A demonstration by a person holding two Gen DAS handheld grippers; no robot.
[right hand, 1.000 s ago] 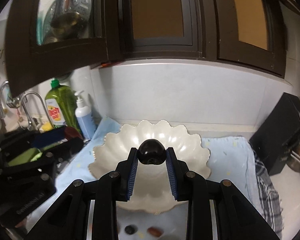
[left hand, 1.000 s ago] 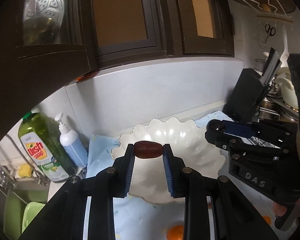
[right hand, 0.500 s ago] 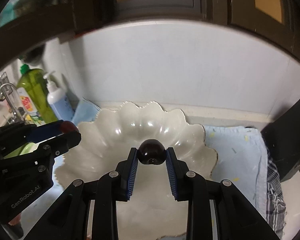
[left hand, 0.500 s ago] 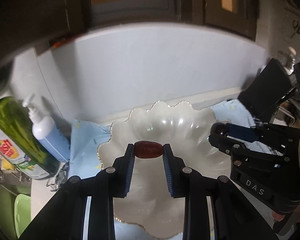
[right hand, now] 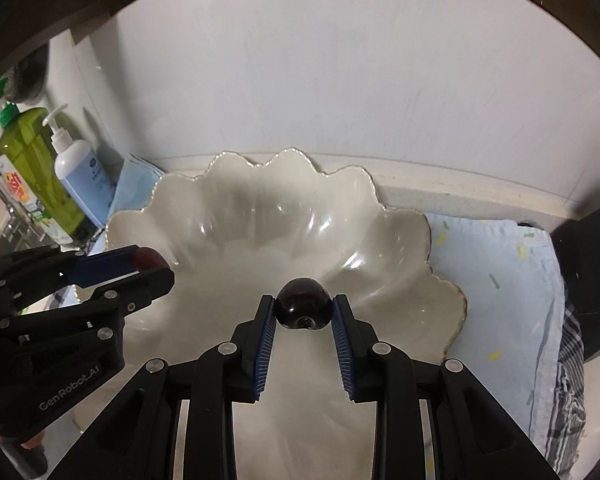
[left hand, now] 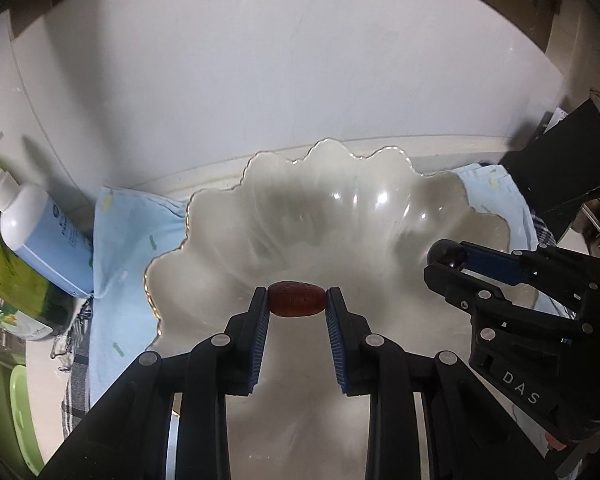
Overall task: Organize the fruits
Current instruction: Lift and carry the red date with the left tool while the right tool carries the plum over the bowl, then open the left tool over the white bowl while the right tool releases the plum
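Note:
A white scalloped bowl (left hand: pixel 340 208) with a thin gold rim sits on a light blue cloth; it also shows in the right wrist view (right hand: pixel 260 208). My left gripper (left hand: pixel 297 300) is shut on a dark red date (left hand: pixel 297 298) and holds it over the bowl's near side. My right gripper (right hand: pixel 304 309) is shut on a dark round plum (right hand: pixel 303 307), also above the bowl's inside. In the left wrist view the right gripper (left hand: pixel 446 258) comes in from the right. In the right wrist view the left gripper (right hand: pixel 150 264) comes in from the left.
A white and blue pump bottle (left hand: pixel 40 232) and a green dish soap bottle (right hand: pixel 32 172) stand left of the bowl against the white wall. A black block (left hand: pixel 560 168) stands to the right. The blue cloth (right hand: pixel 496 280) and a checked towel (right hand: pixel 568 360) lie under and right of the bowl.
Both grippers have tilted down and moved closer over the bowl, each keeping its fruit. The cupboards have left the views and the bowl fills more of each frame.

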